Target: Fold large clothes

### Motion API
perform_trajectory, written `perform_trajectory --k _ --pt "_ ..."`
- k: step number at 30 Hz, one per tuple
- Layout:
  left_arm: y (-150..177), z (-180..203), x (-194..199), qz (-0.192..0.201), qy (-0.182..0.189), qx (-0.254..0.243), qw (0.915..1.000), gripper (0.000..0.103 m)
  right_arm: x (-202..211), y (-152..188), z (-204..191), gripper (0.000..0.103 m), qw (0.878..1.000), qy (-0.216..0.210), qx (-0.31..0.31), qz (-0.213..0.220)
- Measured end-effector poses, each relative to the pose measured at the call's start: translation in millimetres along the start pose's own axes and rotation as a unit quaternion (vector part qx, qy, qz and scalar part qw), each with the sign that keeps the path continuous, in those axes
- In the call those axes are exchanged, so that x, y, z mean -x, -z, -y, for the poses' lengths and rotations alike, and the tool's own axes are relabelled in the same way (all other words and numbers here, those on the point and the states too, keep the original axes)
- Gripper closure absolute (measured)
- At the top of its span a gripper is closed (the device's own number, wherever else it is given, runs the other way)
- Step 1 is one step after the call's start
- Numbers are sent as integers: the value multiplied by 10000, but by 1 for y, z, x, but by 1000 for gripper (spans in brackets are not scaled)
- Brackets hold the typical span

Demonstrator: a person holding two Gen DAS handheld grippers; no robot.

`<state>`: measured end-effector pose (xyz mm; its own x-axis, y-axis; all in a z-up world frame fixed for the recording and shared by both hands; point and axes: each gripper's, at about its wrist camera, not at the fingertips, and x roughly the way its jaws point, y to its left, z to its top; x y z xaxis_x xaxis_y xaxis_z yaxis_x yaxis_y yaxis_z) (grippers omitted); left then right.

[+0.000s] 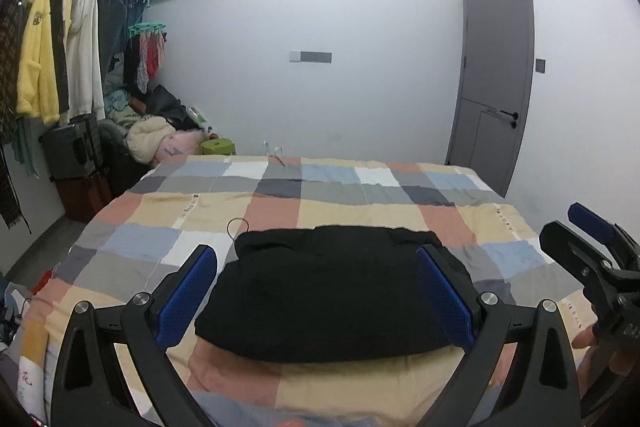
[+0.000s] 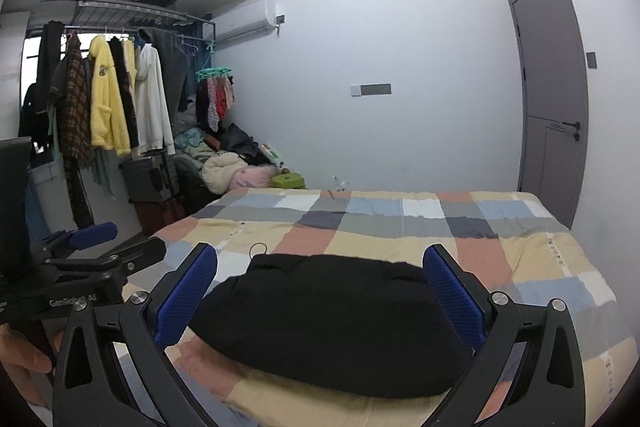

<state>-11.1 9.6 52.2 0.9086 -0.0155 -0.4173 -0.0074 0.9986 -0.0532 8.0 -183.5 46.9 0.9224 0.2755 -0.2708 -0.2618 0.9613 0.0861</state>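
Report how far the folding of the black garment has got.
Done: the black garment lies as a compact folded bundle on the checked bedspread. In hand: nothing; the left gripper and right gripper are open, apart from it. Left: seemingly nothing, unless more clothes follow.

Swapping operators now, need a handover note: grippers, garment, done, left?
Left gripper: open, empty, held above the bed's near edge.
Right gripper: open, empty, beside it.
Black garment: lies folded in a compact bundle on the checked bedspread, touching neither gripper.
Done: this piece looks folded.
Left: perhaps tidy or move it; no other unfolded garment on the bed.
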Motion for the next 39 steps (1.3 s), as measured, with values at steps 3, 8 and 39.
perform_trajectory --k 3,8,39 --pt "8 -5 8 23 87 91 9999 4 5 10 -6 0 9999 -17 -68 -79" --pt "24 -5 12 37 9 -36 10000 4 11 30 -7 0 9995 -89 -252 -137" --pt "54 -25 -33 -473 323 125 9983 4 2 67 -13 0 9982 401 -189 -410"
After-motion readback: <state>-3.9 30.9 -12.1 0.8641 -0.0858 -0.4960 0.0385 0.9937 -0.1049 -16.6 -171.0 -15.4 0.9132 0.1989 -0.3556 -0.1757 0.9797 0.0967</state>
